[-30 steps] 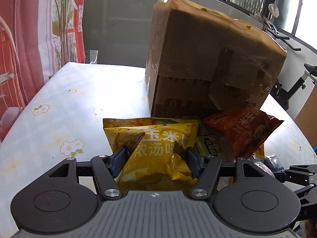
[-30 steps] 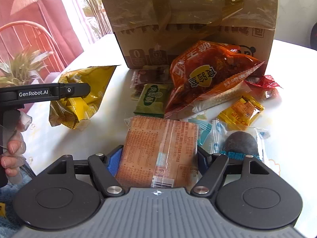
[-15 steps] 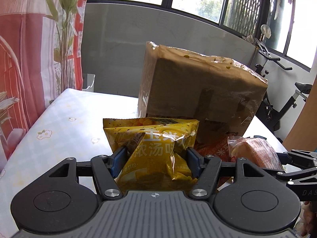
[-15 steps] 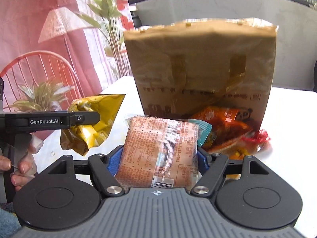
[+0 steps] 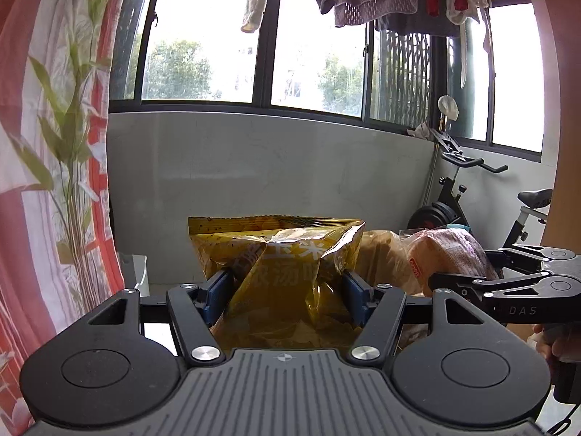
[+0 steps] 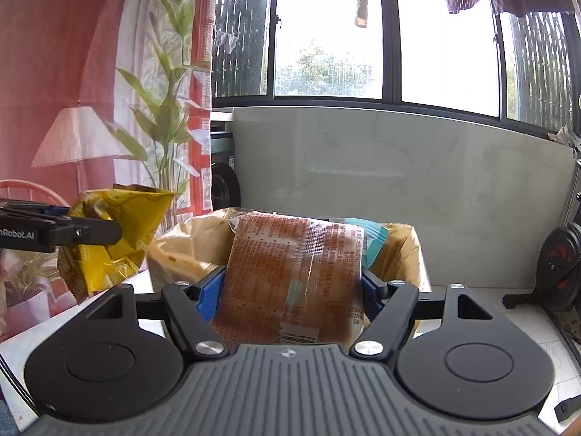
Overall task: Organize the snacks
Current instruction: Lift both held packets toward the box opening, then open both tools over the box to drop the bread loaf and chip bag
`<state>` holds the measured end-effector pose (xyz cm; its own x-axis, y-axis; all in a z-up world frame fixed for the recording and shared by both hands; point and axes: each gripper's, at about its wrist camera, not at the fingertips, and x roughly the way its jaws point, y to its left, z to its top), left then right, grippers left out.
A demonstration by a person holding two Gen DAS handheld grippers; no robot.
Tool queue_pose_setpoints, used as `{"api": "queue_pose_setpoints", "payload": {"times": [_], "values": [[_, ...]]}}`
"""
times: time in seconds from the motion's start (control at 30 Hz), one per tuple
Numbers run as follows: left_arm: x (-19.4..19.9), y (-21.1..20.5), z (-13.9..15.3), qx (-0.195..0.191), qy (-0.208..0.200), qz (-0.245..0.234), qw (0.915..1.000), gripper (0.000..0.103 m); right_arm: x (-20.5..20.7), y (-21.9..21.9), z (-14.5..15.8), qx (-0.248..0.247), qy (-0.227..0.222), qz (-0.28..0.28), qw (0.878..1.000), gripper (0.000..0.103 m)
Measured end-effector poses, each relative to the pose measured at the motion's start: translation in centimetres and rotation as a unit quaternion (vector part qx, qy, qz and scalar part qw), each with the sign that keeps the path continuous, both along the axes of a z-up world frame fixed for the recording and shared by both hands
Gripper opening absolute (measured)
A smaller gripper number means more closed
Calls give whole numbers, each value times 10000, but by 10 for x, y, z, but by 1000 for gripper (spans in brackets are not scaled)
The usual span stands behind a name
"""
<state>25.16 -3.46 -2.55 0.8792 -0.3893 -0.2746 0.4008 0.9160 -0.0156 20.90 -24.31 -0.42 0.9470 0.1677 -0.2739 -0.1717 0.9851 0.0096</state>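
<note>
We find the left gripper [image 5: 287,292] clamped on a yellow corn-soup snack bag [image 5: 279,254], its blue pads [image 5: 217,292] creasing the lower half while the top stands free above them. To its right, the right gripper [image 6: 292,290] is closed across an orange-brown printed packet [image 6: 297,272], gripped by its sides. Beyond and just below that packet's far end sits the open cardboard box [image 6: 403,250], a light-blue pack [image 6: 374,239] showing at its rim. We judge the risks as follows: the slick film could slide from either grip, and a release short of the opening would drop a snack outside the box.
</note>
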Motion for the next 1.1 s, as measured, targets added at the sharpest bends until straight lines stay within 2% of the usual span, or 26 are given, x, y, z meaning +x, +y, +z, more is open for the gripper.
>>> {"api": "queue_pose_setpoints", "payload": {"times": [0.13,0.23,0.37,0.53,0.6,0.77,0.87,0.97,1.1], "values": [[39,-28,13,-48,98,37,9999,67,45,-12,8,-77,-125,-82,9999,74],[73,-48,10,140,302,119,9994,68,77,-13,5,-270,-112,-103,9995,74],[111,-64,-3,379,620,248,9970,68,111,-16,-7,-325,353,-59,9988,74],[137,-74,-18,539,842,317,9945,69,130,-13,-21,-396,775,-126,9961,75],[143,-78,-23,592,935,281,9935,70,135,-15,-26,-371,962,-159,9945,75],[147,-79,-28,795,1082,414,9901,81,140,-25,-31,-115,1293,-302,9911,80],[149,-65,-25,615,1197,467,9898,82,133,-26,-27,-113,1204,-357,9920,88],[142,-49,-19,398,1227,400,9908,82,120,-24,-20,-87,1094,-283,9936,88],[116,-40,-13,405,1118,406,9921,82,92,-24,-12,283,854,-219,9957,88]]}}
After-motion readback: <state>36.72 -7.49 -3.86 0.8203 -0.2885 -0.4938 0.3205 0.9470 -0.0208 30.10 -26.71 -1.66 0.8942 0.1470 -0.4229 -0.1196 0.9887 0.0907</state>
